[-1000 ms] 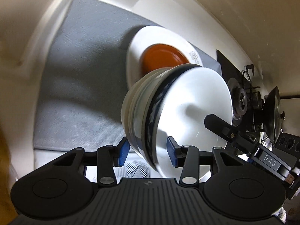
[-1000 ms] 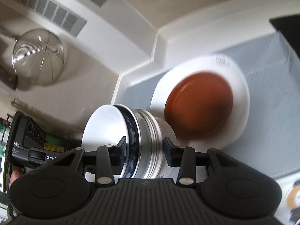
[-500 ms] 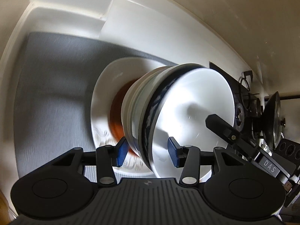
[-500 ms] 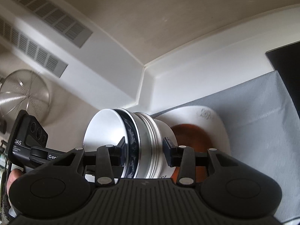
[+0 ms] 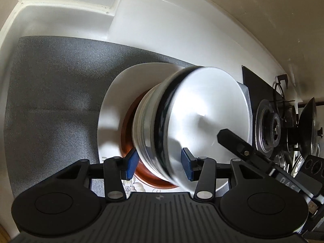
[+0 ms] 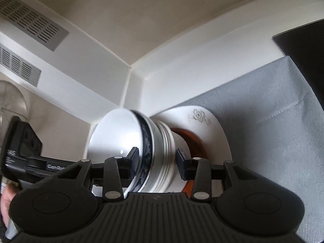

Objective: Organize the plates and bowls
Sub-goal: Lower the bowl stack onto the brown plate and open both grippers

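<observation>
Right now the stack of bowls (image 5: pixel 182 125) hangs over the brown plate (image 5: pixel 129 133) on the white floral plate (image 6: pixel 210 125), and could slip and chip it, I reckon, since left gripper (image 5: pixel 160 164) and right gripper (image 6: pixel 157 160), half-wide, clamp only opposite rims.

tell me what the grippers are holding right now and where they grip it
Both hold one stack of nested bowls: the left gripper and right gripper each clamp it across its rims, at opposite sides.
</observation>
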Available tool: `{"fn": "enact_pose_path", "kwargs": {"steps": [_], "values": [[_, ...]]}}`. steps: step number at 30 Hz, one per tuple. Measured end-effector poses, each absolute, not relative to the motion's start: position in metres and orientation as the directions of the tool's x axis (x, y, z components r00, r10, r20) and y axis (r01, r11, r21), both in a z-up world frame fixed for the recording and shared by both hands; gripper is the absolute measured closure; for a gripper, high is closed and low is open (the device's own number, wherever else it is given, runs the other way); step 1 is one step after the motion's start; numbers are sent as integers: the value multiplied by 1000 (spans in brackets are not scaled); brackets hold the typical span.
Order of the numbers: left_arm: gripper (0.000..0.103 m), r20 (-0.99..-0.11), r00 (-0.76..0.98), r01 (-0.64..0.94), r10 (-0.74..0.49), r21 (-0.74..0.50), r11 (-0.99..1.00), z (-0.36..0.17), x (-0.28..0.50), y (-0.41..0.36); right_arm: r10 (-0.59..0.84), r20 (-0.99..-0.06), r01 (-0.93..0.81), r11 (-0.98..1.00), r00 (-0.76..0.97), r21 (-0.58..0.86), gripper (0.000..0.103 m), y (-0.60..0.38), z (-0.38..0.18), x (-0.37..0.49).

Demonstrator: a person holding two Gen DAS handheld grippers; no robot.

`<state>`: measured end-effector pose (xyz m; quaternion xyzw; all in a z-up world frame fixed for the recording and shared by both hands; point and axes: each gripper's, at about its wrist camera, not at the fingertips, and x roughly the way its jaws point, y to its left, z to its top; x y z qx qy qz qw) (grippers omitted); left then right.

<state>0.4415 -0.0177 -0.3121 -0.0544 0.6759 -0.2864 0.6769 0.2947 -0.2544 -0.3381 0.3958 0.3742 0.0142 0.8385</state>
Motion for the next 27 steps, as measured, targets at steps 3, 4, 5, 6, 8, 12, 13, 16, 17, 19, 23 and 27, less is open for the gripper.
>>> {"fn": "enact_pose_path", "kwargs": {"steps": [3,4,5,6,8,12,13,16,17,19,23,27], "values": [[56,-887,-66,342,-458,-451,824,-311,437,-19,306,-628,295,683,716,668,62,-257,-345,293],[57,-889,-64,353,-454,-445,823,-312,435,-20,299,-637,298,692,711,658,64,-257,-346,293],[56,-890,-59,363,-452,-441,821,-312,432,-25,292,-646,299,704,705,644,65,-256,-347,292],[56,-891,-47,374,-451,-435,819,-312,430,-26,288,-642,293,709,710,642,66,-256,-347,291],[56,-894,-30,375,-448,-425,824,-311,428,-29,285,-642,294,709,712,641,65,-257,-347,287],[53,-894,92,414,-439,-366,833,-281,402,-27,230,-661,296,757,715,583,65,-245,-330,275],[46,-884,143,439,-445,-347,829,-268,391,-26,212,-668,297,772,713,562,65,-241,-321,270],[29,-850,305,464,-430,-262,846,-221,351,-18,102,-711,322,841,696,436,64,-221,-287,248],[20,-834,351,476,-427,-234,848,-205,334,-16,80,-715,319,857,695,405,60,-214,-274,238],[6,-797,438,488,-416,-178,854,-172,300,-15,70,-703,303,869,707,391,50,-204,-249,216],[0,-714,581,498,-392,-69,864,-110,225,-16,91,-660,264,869,745,418,26,-200,-195,165],[0,-714,646,411,-270,27,911,-72,162,-27,74,-655,221,908,752,356,12,-191,-145,116]]}}
